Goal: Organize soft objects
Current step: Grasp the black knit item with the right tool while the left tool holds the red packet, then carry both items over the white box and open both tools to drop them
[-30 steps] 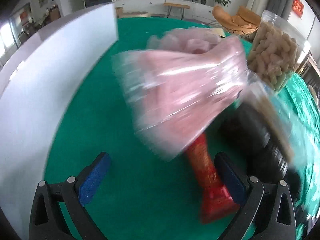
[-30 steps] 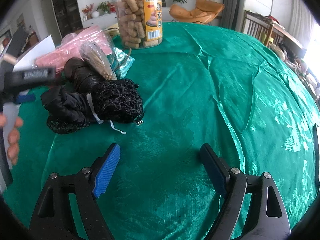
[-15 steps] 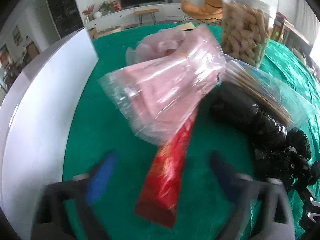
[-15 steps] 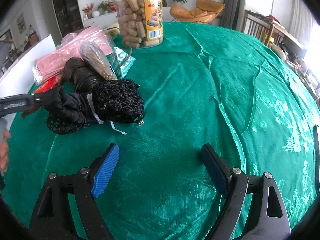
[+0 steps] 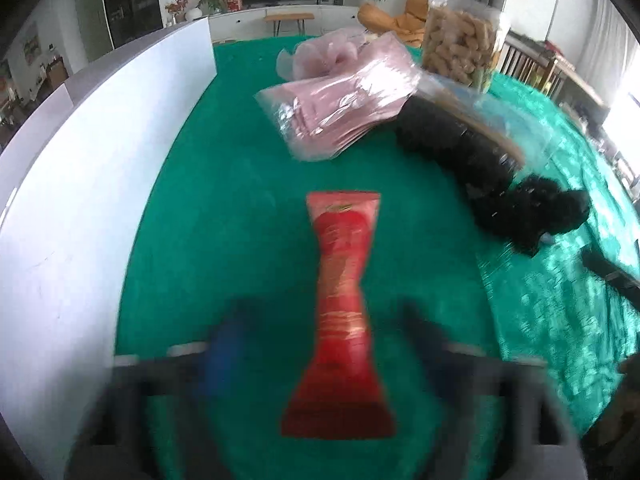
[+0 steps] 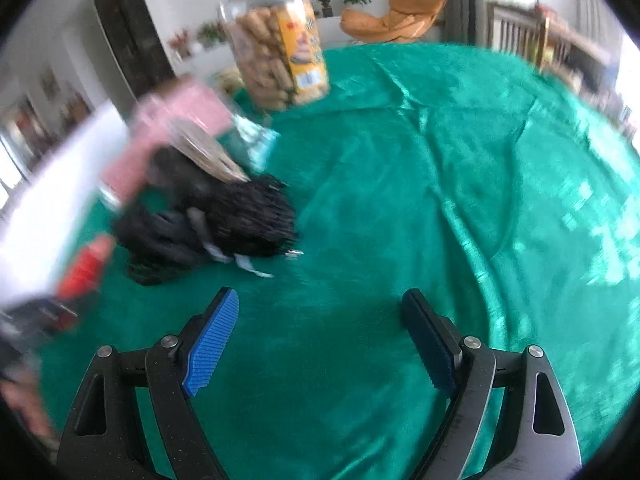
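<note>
A red pouch (image 5: 340,312) lies flat on the green cloth, its near end between the blurred open fingers of my left gripper (image 5: 320,344), which does not hold it. Beyond it lie a pink bag in clear plastic (image 5: 344,92) and a black mesh bundle (image 5: 516,208). My right gripper (image 6: 320,328) is open and empty above the cloth, with the black mesh bundle (image 6: 240,216) ahead to its left. The pink bag (image 6: 168,132) and the red pouch (image 6: 84,268) show blurred at the left of the right wrist view.
A white board (image 5: 80,184) stands along the left side. A clear jar of biscuits (image 5: 460,48) stands at the back, also seen in the right wrist view (image 6: 280,48). A clear bag of brown sticks (image 5: 480,120) lies on the black items. Wrinkled green cloth (image 6: 460,184) spreads to the right.
The left gripper has pulled back from the pile, so the pink bag now lies farther away and the whole red pouch shows. The right gripper has swung, blurring its view.
</note>
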`<state>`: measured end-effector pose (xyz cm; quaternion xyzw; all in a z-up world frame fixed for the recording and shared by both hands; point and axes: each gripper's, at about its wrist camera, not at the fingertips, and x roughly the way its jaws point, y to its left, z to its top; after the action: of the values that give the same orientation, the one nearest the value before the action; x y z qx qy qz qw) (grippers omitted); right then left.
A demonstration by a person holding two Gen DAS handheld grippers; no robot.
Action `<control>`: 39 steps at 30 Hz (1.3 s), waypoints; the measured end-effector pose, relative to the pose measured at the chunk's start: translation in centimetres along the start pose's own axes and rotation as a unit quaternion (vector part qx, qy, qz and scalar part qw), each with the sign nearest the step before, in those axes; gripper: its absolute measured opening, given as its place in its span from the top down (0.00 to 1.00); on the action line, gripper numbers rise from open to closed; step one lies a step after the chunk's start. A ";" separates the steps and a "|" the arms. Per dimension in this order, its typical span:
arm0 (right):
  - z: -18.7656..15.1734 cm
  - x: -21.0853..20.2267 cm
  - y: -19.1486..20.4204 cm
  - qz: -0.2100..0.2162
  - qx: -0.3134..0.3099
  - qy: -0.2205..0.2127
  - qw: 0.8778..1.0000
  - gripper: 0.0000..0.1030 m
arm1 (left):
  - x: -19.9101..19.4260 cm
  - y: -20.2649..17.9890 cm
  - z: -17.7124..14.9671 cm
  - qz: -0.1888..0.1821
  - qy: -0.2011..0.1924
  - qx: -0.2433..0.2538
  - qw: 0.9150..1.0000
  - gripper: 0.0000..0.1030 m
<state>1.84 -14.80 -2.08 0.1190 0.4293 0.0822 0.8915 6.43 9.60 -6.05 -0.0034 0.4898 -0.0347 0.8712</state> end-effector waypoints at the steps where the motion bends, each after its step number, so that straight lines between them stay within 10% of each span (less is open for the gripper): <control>1: 0.2 -0.6 0.6 0.018 0.004 -0.007 1.000 0.16 | -0.1 0.2 0.0 0.007 -0.008 0.004 1.000 0.09; 7: 3.7 0.7 5.9 0.070 0.001 0.012 0.997 0.16 | 0.1 -1.3 -0.4 0.008 -0.005 0.019 1.000 0.09; 13: 3.4 3.3 5.5 -0.044 -0.080 0.054 0.994 0.18 | -0.3 0.2 -0.1 0.013 0.005 0.018 1.000 0.09; 21: 4.0 -0.7 0.7 0.022 0.005 0.103 0.994 0.18 | -0.5 1.8 0.7 -0.020 0.017 0.020 0.999 0.09; 25: 5.5 2.9 0.9 0.074 0.122 0.164 0.976 0.17 | 0.3 1.1 1.5 -0.015 0.024 0.034 0.999 0.10; 28: 5.3 6.6 1.7 0.052 0.159 0.200 0.965 0.16 | 1.0 0.4 1.6 -0.007 0.032 0.048 0.998 0.30; 30: 5.7 6.6 3.2 0.019 0.113 0.175 0.978 0.26 | 0.4 0.4 1.6 -0.011 0.023 0.050 0.998 0.85; 33: 4.8 6.3 5.3 -0.006 0.026 0.190 0.981 0.60 | -0.6 1.2 1.4 -0.029 0.023 0.033 0.999 0.86; 39: 4.2 1.1 3.5 0.010 0.027 0.157 0.987 0.61 | -3.0 2.8 0.6 -0.096 0.017 -0.017 0.995 0.86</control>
<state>5.66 -11.76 0.65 0.1332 0.5649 0.0975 0.8085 5.51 12.61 -3.26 -0.0643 0.5025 -0.1096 0.8552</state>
